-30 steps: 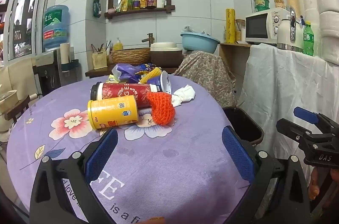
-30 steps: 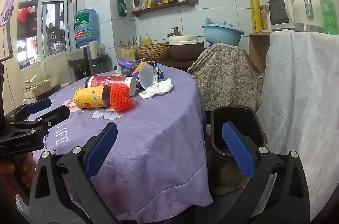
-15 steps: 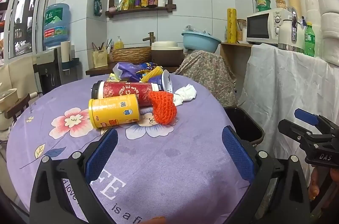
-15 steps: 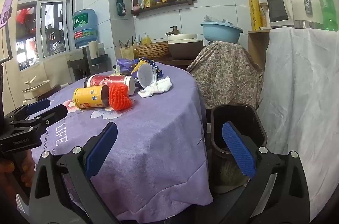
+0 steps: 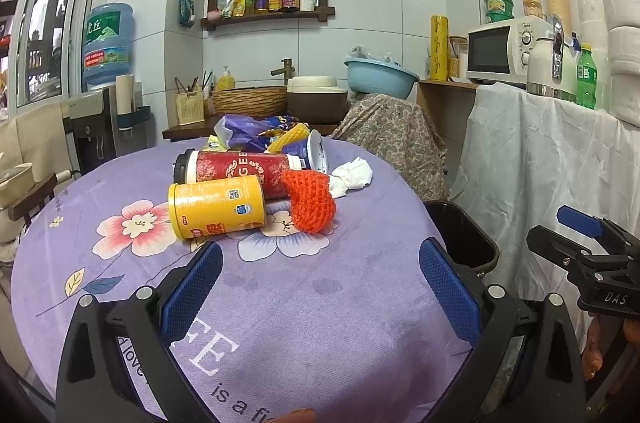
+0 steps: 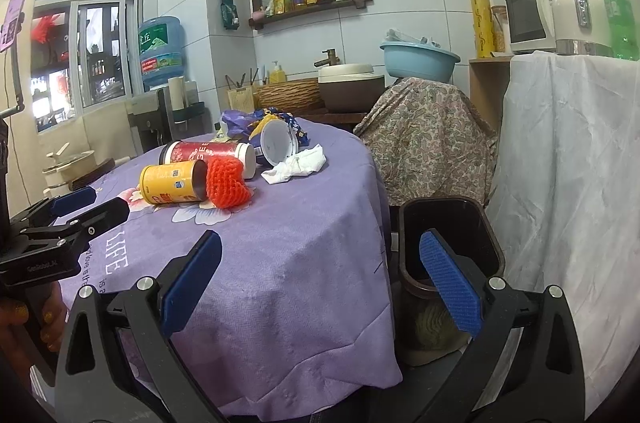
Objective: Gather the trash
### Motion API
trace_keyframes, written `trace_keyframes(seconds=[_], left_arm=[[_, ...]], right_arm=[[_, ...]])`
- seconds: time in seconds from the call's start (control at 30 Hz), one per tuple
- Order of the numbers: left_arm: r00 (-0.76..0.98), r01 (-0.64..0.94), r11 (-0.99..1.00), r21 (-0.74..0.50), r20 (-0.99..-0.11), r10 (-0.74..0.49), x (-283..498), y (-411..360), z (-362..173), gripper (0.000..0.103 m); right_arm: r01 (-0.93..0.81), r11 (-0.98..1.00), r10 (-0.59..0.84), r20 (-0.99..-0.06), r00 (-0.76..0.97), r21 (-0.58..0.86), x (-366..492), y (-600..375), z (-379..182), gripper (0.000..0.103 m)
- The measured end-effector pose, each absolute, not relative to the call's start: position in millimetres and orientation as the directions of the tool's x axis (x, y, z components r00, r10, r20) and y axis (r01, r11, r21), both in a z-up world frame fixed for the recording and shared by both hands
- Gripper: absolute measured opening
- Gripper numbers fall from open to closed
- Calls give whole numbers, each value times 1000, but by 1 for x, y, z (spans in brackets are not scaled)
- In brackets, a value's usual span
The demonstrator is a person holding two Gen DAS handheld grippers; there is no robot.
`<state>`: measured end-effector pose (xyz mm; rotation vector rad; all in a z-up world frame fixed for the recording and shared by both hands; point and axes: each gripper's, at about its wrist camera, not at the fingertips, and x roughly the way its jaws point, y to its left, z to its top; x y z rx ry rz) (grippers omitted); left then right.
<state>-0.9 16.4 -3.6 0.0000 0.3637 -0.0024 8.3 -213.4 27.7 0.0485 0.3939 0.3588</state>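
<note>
Left hand-held gripper (image 5: 320, 275) hung wide open and empty at the bottom centre of its frame, and my right hand-held gripper (image 6: 320, 271) was just as wide with nothing between its pads. I judged I was at the very start, approaching with no piece collected yet.

Trash sat in one heap at the middle of the left view: a yellow can (image 5: 216, 207) on its side touching a red can (image 5: 236, 173), an orange knitted piece (image 5: 310, 201) against both, a crumpled tissue (image 5: 352, 175) just right of it, and a tipped cup (image 5: 316, 155) with wrappers (image 5: 248, 133) behind. All lay on the table (image 5: 340, 303). A dark bin (image 6: 452, 239) stood beside the table at lower right in the right view.

Next, I judged, the left gripper needed to reach forward and close across the yellow can, the nearest piece, then carry it right to the bin.
</note>
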Motion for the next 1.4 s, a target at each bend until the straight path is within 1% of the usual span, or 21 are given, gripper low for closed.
trace_keyframes(seconds=[1.4], left_arm=[[932,-5,1000,-13,-364,0,3,21,-8,98]], right_arm=[[-346,930,366,-385,847,122,7,-207,28,98]])
